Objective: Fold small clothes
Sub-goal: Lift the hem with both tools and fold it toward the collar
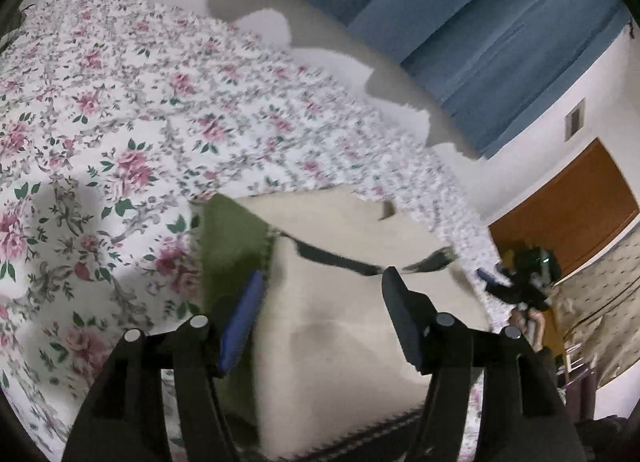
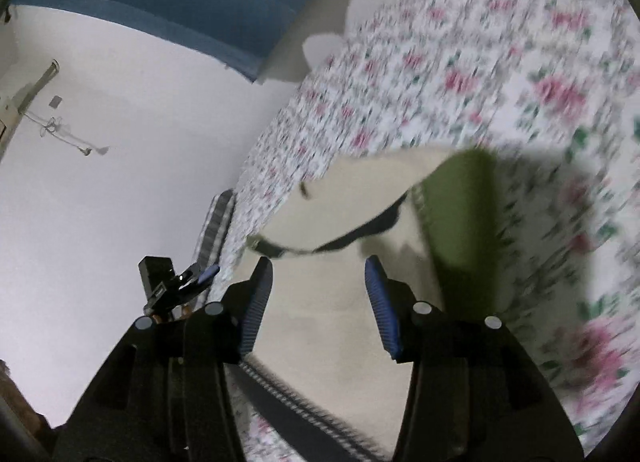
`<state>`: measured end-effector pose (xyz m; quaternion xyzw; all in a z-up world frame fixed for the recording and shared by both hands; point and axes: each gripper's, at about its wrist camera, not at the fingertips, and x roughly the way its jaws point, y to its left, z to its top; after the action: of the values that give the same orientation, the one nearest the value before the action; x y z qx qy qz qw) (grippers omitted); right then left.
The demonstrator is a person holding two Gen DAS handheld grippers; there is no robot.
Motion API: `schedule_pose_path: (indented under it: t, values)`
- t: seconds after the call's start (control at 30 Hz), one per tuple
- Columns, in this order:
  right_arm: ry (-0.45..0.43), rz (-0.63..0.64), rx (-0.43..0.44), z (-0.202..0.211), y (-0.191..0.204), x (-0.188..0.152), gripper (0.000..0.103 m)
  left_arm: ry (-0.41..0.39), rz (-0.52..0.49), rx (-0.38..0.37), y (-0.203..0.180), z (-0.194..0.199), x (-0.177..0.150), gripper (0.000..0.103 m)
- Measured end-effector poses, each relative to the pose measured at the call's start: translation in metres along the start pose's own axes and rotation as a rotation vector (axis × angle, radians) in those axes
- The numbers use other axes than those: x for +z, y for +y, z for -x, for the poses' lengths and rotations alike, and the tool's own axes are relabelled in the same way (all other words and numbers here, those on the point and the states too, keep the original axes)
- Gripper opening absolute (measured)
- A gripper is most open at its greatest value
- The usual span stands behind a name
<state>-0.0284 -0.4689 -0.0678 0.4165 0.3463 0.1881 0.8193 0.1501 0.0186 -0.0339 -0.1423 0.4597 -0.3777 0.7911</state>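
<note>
The little cream shirt (image 1: 344, 302) with a green sleeve (image 1: 232, 238) lies on the flowery bed cover (image 1: 120, 122), right under the left gripper (image 1: 320, 314) and the right gripper (image 2: 316, 302), and both sets of tongs stand apart with nothing pinched. I think the fold is just laid down, so lift both away softly and don't drag it. The left view shows a brown door (image 1: 568, 206); the right shows a wall cord (image 2: 60, 130).

A small cream garment (image 1: 340, 322) with a green sleeve (image 1: 228, 238) and dark trim is lying folded flat on the flowered bedspread (image 1: 120, 122), sitting just ahead of and beneath the left claw (image 1: 322, 290), sleeve to its left.
</note>
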Motion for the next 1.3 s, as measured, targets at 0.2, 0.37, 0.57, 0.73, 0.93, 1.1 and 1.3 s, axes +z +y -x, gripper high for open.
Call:
schedule_pose_path:
  t: [0.2,0.37,0.57,0.73,0.93,1.1,1.3]
  values:
    - [0.001,-0.001,-0.09,-0.01,-0.014,0.013,0.048,0.077,-0.009,0.036,0.013,-0.025,-0.003,0.062]
    - [0.04,0.025,-0.124,-0.027,-0.017,0.014,0.048,0.104,-0.033,0.05,0.014,-0.035,-0.002,0.062]
    - [0.062,0.059,-0.151,-0.039,-0.014,0.018,0.048,0.156,-0.1,0.097,0.005,-0.046,-0.001,0.052]
    - [0.099,0.129,-0.205,-0.051,-0.005,0.017,0.048,0.188,-0.172,0.189,-0.005,-0.055,-0.003,0.044]
    - [0.138,0.193,-0.266,-0.06,0.004,0.011,0.032,0.198,-0.239,0.283,-0.013,-0.062,-0.004,0.024]
    - [0.132,0.236,-0.34,-0.063,0.012,0.004,0.007,0.172,-0.276,0.328,-0.022,-0.059,-0.007,0.008]
    - [0.055,0.32,-0.335,-0.045,0.048,0.007,0.006,0.069,-0.29,0.333,-0.041,-0.04,0.001,0.007]
